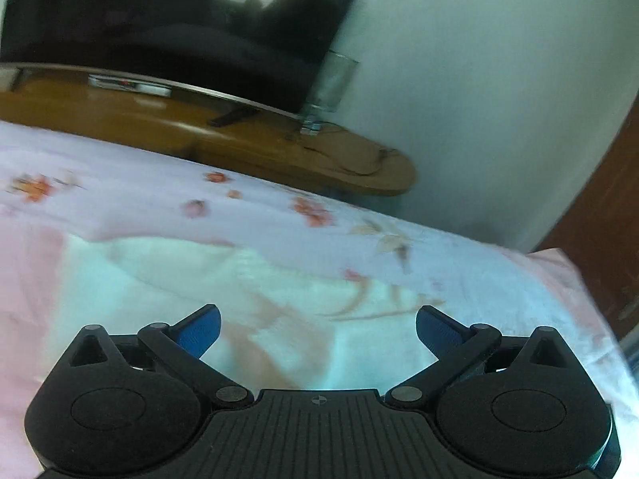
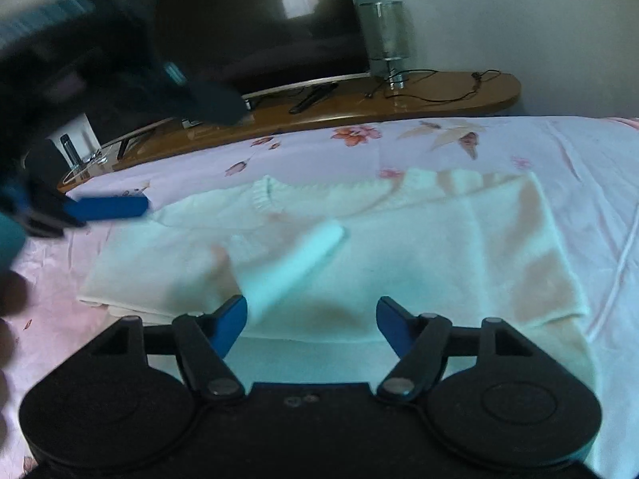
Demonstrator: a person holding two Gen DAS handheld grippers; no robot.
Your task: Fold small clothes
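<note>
Fingers of left gripper (image 1: 317, 329) and right gripper (image 2: 311, 325) are spread, nothing pinched. Cream knit sweater (image 2: 399, 247) is laid flat, sleeve folded across, on floral bedsheet (image 2: 559, 143). Soft, light, limp handling is expected; hem corners are best pinched. No containers are seen.

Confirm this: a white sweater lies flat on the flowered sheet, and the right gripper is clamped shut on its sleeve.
Wrong on the grip. The right wrist view shows the right gripper open, holding nothing. The white sweater does lie flat on the flowered sheet.
</note>
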